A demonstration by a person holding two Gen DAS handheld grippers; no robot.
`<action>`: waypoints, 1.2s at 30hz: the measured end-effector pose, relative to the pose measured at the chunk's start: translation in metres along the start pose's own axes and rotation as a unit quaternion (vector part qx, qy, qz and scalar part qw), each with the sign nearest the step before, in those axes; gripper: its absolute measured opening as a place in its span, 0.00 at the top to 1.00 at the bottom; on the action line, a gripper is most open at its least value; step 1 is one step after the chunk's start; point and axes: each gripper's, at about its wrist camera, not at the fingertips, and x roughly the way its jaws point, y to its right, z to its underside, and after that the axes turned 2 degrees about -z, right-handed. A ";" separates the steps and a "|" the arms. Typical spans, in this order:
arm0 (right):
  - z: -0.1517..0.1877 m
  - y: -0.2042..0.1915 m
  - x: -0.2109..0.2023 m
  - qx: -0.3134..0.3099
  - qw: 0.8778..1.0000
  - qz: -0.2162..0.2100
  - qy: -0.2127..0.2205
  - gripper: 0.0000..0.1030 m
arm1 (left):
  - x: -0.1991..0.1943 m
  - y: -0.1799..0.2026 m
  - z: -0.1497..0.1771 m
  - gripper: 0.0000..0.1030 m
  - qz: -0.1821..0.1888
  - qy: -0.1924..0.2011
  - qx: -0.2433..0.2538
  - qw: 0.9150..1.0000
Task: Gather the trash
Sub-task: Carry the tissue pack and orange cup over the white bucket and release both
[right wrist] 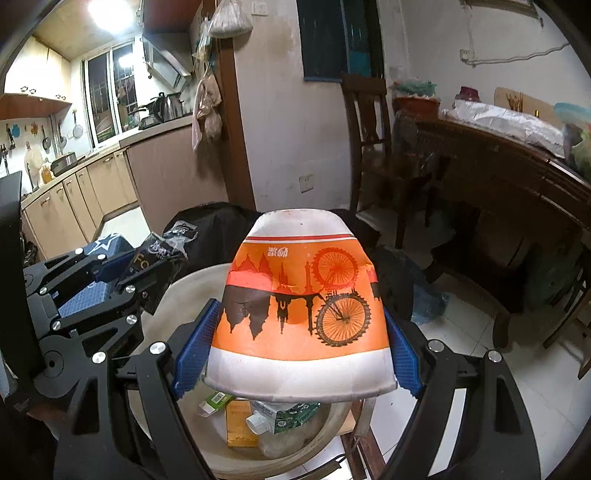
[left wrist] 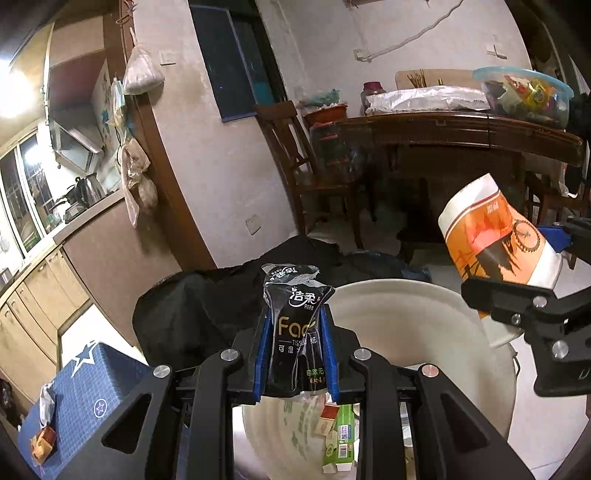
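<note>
Dim warm indoor light, ceiling lamp blown out at upper left in both views, heavy fisheye bending and black vignette at the corners, room under the dark desk lost in shadow, background soft and grainy, specular glints on tool screws.

You have two grippers in view, the left gripper and the right gripper, and each carries one item: one black tissue wrapper and one orange paper cup. You also have one white bin, one wooden chair and one blue box.
</note>
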 end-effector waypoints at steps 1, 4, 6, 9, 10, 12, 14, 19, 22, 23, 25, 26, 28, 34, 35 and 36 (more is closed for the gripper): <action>0.001 0.000 0.003 -0.001 1.000 -0.005 -0.004 0.23 | 0.002 0.001 -0.001 0.74 0.000 -0.001 0.001 1.000; 0.003 0.002 0.008 0.001 1.000 -0.019 -0.011 0.20 | 0.006 0.002 -0.001 0.65 0.012 -0.009 0.005 1.000; 0.003 0.004 0.012 0.005 0.999 -0.030 -0.018 0.19 | 0.009 0.001 0.000 0.61 0.007 -0.008 0.004 1.000; 0.004 0.006 0.012 0.009 0.999 -0.028 -0.017 0.19 | 0.013 -0.004 0.003 0.56 0.008 -0.017 -0.006 1.000; 0.004 0.007 0.013 0.012 0.999 -0.029 -0.018 0.19 | 0.014 -0.007 0.003 0.56 0.008 -0.019 -0.010 1.000; 0.005 0.009 0.012 0.016 0.999 -0.030 -0.017 0.19 | 0.016 -0.012 0.003 0.56 0.009 -0.022 -0.019 1.000; 0.007 0.010 0.011 0.019 0.999 -0.030 -0.017 0.19 | 0.015 -0.017 0.002 0.56 0.007 -0.022 -0.026 0.999; 0.008 0.012 0.011 0.021 0.999 -0.024 -0.019 0.19 | 0.011 -0.024 0.002 0.56 0.010 -0.018 -0.037 0.999; 0.008 0.010 0.011 0.024 0.999 -0.024 -0.020 0.19 | 0.008 -0.026 0.005 0.56 0.019 -0.017 -0.039 0.999; 0.008 0.010 0.011 0.026 0.999 -0.024 -0.020 0.19 | 0.008 -0.026 0.005 0.56 0.022 -0.017 -0.038 0.999; 0.008 0.010 0.010 0.026 0.999 -0.023 -0.019 0.19 | 0.006 -0.027 0.007 0.56 0.033 -0.015 -0.037 0.999; 0.007 0.009 0.009 0.026 0.999 -0.022 -0.018 0.19 | 0.004 -0.028 0.008 0.56 0.042 -0.013 -0.038 0.998; 0.006 0.009 0.008 0.024 0.999 -0.022 -0.016 0.19 | -0.001 -0.034 0.012 0.56 0.072 -0.003 -0.044 0.996; 0.007 0.007 0.002 0.029 0.999 -0.029 -0.007 0.19 | -0.019 -0.050 0.029 0.56 0.157 0.038 -0.056 0.985; 0.008 0.006 0.002 0.030 0.999 -0.030 -0.006 0.19 | -0.021 -0.051 0.032 0.56 0.166 0.041 -0.055 0.984; 0.008 0.005 0.001 0.030 0.999 -0.031 -0.005 0.19 | -0.024 -0.052 0.035 0.56 0.176 0.046 -0.054 0.982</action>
